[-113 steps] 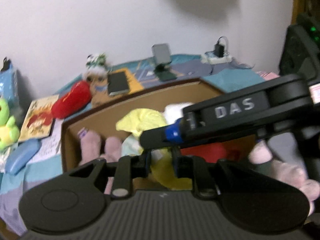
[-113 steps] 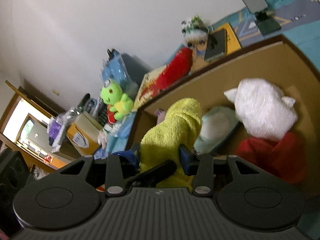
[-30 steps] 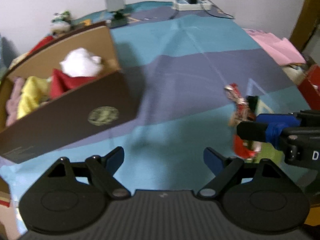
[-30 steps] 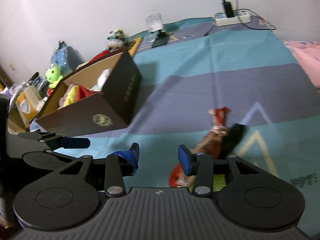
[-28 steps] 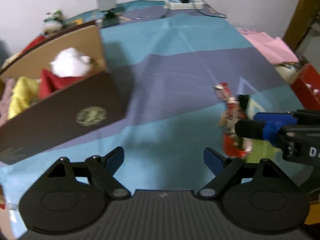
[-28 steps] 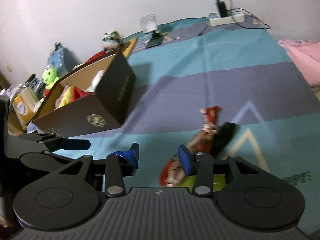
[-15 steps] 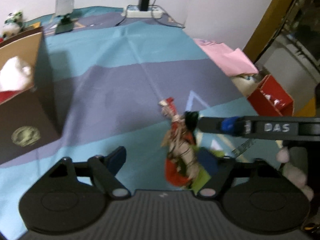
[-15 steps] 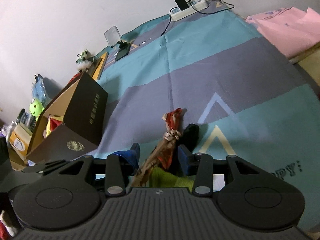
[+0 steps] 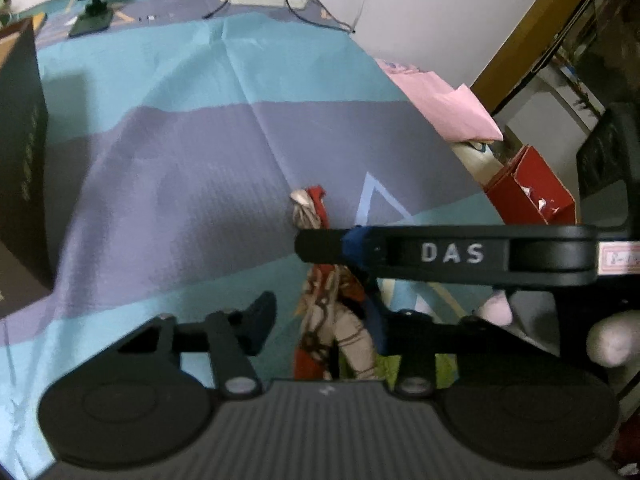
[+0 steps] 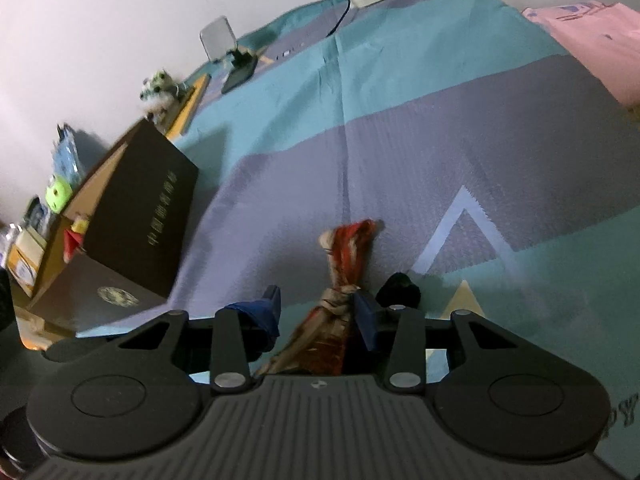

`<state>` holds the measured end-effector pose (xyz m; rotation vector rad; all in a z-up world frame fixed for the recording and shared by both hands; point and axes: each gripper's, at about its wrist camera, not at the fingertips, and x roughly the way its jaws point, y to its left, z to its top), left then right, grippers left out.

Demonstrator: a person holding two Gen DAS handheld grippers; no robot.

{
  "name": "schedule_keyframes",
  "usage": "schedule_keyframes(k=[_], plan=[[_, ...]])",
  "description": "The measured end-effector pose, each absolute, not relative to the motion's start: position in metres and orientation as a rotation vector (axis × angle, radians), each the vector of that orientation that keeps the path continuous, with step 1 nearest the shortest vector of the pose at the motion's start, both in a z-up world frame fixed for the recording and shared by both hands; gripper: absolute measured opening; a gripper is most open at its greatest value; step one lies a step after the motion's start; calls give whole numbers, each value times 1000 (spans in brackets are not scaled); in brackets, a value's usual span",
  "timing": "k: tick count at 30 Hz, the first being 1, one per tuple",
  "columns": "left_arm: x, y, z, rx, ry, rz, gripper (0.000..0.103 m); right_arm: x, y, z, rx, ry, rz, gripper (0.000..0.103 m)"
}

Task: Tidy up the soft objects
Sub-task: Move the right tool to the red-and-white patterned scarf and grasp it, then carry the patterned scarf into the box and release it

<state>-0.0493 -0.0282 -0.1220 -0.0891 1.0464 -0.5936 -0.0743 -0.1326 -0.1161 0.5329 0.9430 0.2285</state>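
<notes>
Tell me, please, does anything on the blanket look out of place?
Yes: the red-and-beige knotted cloth toy lies alone on the striped blanket, apart from the brown box holding other soft things. Both grippers are closing around it.

Two matte-black handheld grippers: the left gripper [image 9: 320, 320] and right gripper [image 10: 316, 312] share ribbed housings, round side discs, silver screws, blue-taped fingertips; white "DAS" lettering marks one finger.

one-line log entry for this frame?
left gripper: closing around rag doll | right gripper: closing around same doll | doll: on blanket | box: apart
</notes>
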Motion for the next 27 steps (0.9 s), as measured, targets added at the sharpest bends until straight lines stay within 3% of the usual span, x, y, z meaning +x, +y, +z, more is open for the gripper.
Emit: schedule_keyframes(k=[6, 8, 17, 27], plan=[[-34, -29, -135, -118, 1082, -591, 11, -67, -130, -125, 479, 954, 227, 9], [-29, -29, -138, -132, 1087, -593, 8, -65, -132, -126, 474, 950, 224, 3], [-23, -22, -131, -128, 1065, -613, 4, -60, -133, -124, 582, 937, 244, 0], [-42, 24, -73, -74, 899, -603, 4, -61, -105, -82, 716, 844, 421, 0]])
